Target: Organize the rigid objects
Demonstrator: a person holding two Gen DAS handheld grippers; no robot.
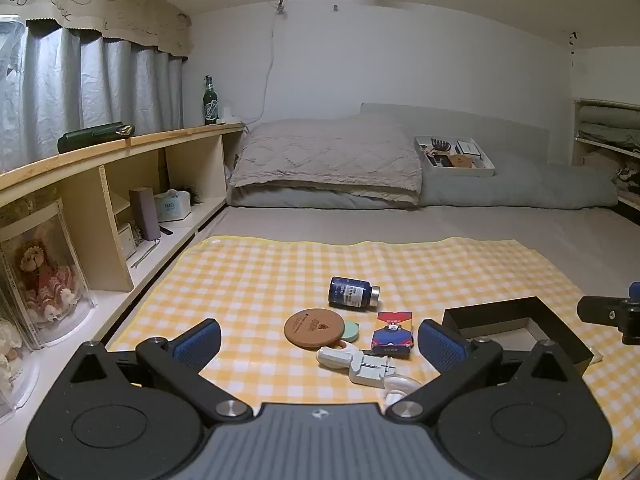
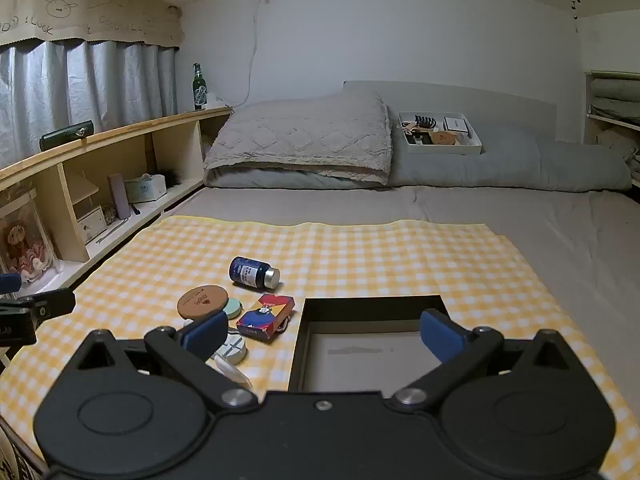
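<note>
On a yellow checked cloth lie a dark blue bottle on its side, a round cork coaster over a small green disc, a red and blue card box and a white plastic tool. A black open box with a pale bottom sits to their right. My left gripper hovers open just above the small objects. Over the black box, the right gripper is open with nothing between its fingers. The same bottle, coaster and card box show in the right wrist view.
A wooden shelf unit runs along the left with a green bottle on top. At the bed's head are a quilted pillow and a white tray holding several small items. Grey sheet lies beyond the cloth.
</note>
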